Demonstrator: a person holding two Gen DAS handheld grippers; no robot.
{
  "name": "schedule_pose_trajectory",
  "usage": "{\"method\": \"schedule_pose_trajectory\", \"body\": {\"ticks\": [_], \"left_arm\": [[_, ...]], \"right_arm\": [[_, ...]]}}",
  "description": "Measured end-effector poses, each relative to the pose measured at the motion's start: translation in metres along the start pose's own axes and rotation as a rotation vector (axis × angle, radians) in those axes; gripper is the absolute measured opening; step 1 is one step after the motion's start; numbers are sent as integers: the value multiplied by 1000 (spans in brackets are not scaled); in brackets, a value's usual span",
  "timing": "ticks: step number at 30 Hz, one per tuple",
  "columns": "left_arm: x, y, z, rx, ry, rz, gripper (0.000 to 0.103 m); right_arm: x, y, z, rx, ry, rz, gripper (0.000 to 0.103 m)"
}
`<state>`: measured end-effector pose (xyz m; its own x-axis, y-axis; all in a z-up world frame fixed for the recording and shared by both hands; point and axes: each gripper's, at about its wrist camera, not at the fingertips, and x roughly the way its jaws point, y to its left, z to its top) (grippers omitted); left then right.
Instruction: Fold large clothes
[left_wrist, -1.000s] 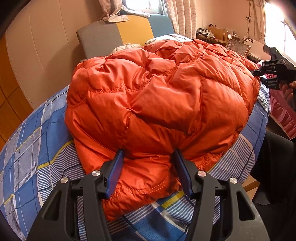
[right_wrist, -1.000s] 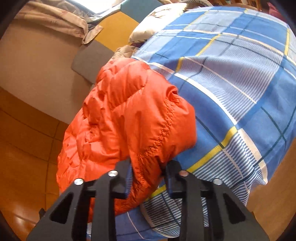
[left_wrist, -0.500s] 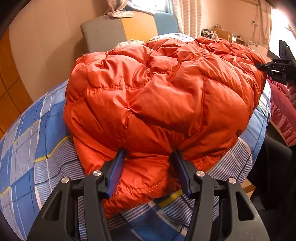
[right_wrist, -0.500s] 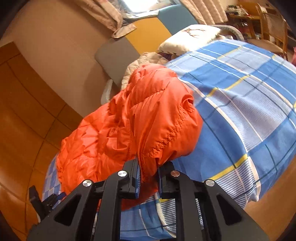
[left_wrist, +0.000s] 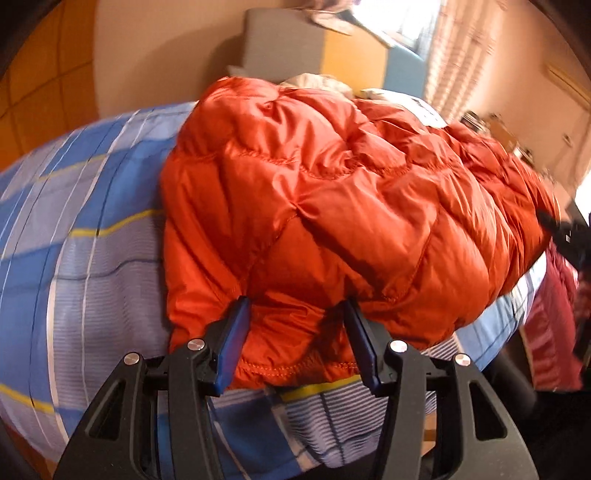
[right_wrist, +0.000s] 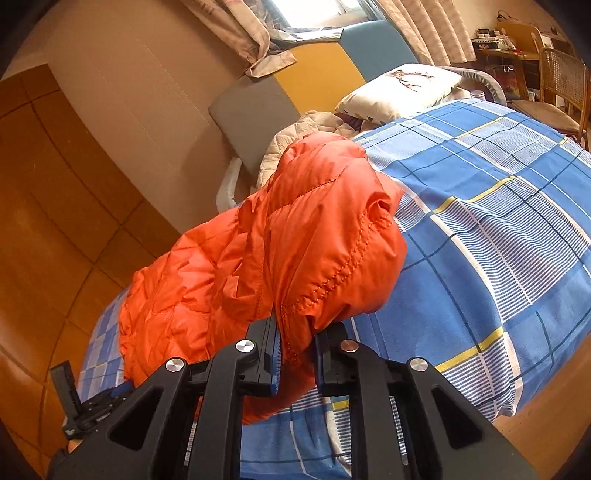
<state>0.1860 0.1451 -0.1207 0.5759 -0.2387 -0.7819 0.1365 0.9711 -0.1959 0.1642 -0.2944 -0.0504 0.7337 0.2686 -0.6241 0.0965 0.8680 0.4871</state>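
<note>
A puffy orange quilted jacket (left_wrist: 351, 206) lies across a bed with a blue checked sheet (left_wrist: 92, 258). My left gripper (left_wrist: 295, 306) is shut on a thick bunch of its near hem, the blue pads pressing in from both sides. In the right wrist view the other end of the jacket (right_wrist: 314, 240) is lifted off the sheet (right_wrist: 498, 221), and my right gripper (right_wrist: 297, 328) is shut on a narrow fold of its stitched edge. The right gripper (left_wrist: 569, 236) shows at the far right of the left wrist view. The left gripper (right_wrist: 85, 410) shows low left in the right wrist view.
A grey, yellow and blue headboard (right_wrist: 303, 85) stands at the bed's far end, with a pillow (right_wrist: 402, 88) and a beige quilted garment (right_wrist: 295, 133) beside it. A wooden chair (right_wrist: 557, 85) stands past the bed. Red cloth (left_wrist: 550, 325) hangs by the bed's right side.
My right gripper narrowed on the jacket's edge and raised that end off the sheet. Both views have rolled; the left gripper keeps its hold on the hem.
</note>
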Motion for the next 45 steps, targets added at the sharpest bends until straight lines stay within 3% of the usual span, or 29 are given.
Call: {"method": "schedule_pose_trajectory", "body": {"ticks": [4,11,15,28,45], "left_arm": [[-2,2,-1,-199,16,57,51],[2,-9,-11,-435,1,156,50],[5,-19,-14,-435,3,188,45],[6,-18,-17,-438,8,164,41],[9,-14,-20,-473,1,132,34]], "right_arm": [[0,3,-1,-16,-2,-11,14],[-3,14,-1,-65,-13,-14,14],[-7,22,0,-105,-19,-3,14],[-14,87,-7,-296,-13,106,12],[1,162,-44,-497,91,271,12]]}}
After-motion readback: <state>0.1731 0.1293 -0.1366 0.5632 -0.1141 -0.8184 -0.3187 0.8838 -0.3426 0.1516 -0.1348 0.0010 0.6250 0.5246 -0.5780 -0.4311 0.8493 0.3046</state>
